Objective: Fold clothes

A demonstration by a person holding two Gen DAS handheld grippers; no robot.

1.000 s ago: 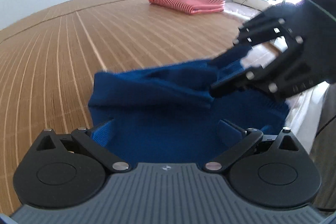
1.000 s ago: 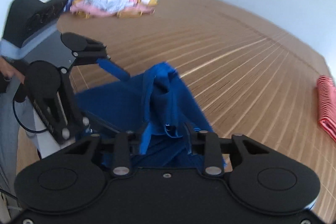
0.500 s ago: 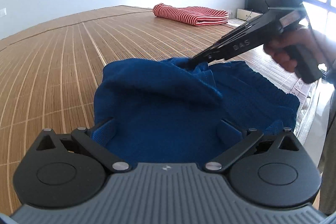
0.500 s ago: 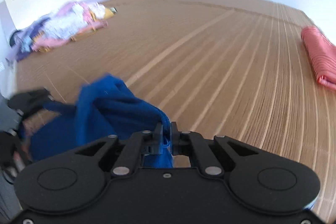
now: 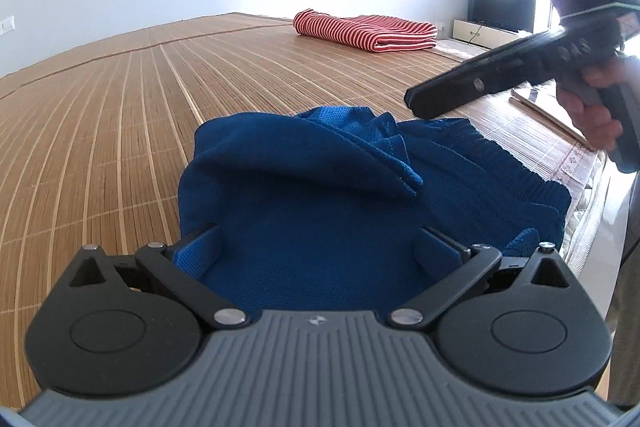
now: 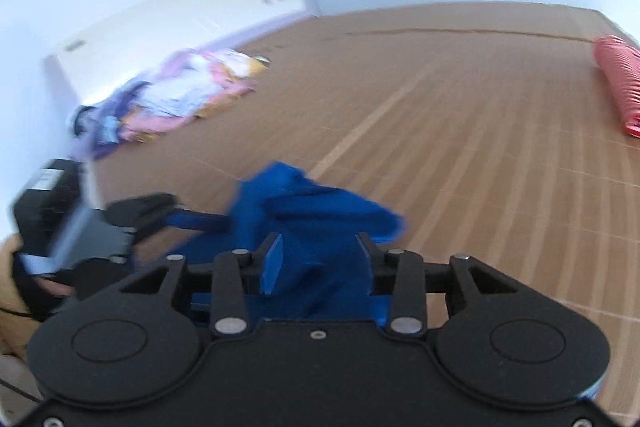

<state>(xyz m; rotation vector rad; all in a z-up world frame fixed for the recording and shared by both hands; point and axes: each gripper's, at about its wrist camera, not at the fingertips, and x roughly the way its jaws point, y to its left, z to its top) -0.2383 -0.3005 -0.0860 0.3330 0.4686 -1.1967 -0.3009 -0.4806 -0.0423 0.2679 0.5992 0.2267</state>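
Observation:
A blue knit garment (image 5: 304, 195) lies bunched on the bamboo mat (image 5: 120, 115), one flap folded over its top. My left gripper (image 5: 316, 247) is open wide and low over the near part of the cloth, a finger at each side. My right gripper (image 5: 416, 101), held by a hand, hovers just above the garment's far right edge with nothing hanging from it. In the blurred right wrist view, the right gripper (image 6: 320, 259) has its jaws opening, and the blue garment (image 6: 316, 203) lies beyond the pads, not pinched. The left gripper (image 6: 200, 221) reaches the cloth from the left.
A folded red striped garment (image 5: 364, 33) lies at the far side of the mat and also shows as the red garment (image 6: 618, 83) at the right edge. A pile of pink and purple clothes (image 6: 176, 95) sits by the headboard. The mat's edge (image 5: 580, 163) runs close on the right.
My right gripper, shut on a blue fold half a second ago, has let it go and drawn back to the right. The flap now rests on the garment. The left gripper has stayed put.

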